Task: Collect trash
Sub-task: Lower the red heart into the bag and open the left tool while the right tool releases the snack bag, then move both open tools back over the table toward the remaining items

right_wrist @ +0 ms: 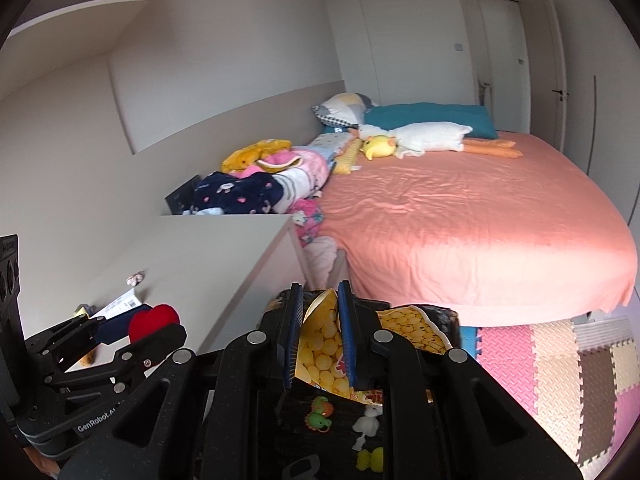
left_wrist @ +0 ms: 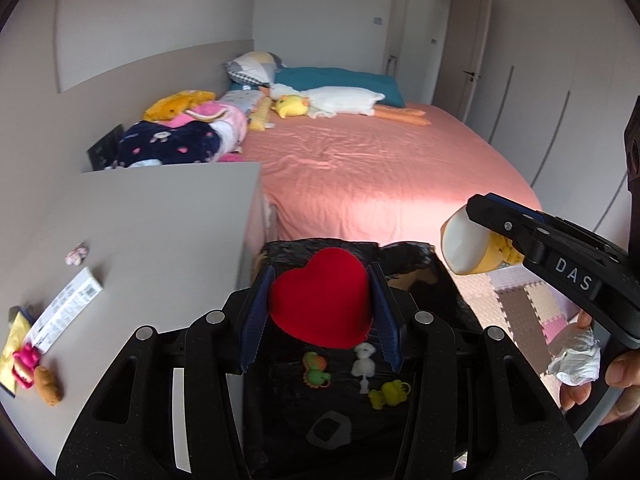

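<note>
Snack bag (right_wrist: 320, 356) upright in right gripper (right_wrist: 320, 336), opening upward

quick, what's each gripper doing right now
Left gripper: closed on a red heart.
Right gripper: closed on a yellow snack bag.

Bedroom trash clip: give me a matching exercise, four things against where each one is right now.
Things:
1. red heart
2. snack bag
3. white goose plush
4. crumpled paper

Places:
A. on the bed
B. between the right gripper's pads
C. in the person's hand
D. between the left gripper's pads

Pairs: 1-D, 2-B, 3-A, 4-C
</note>
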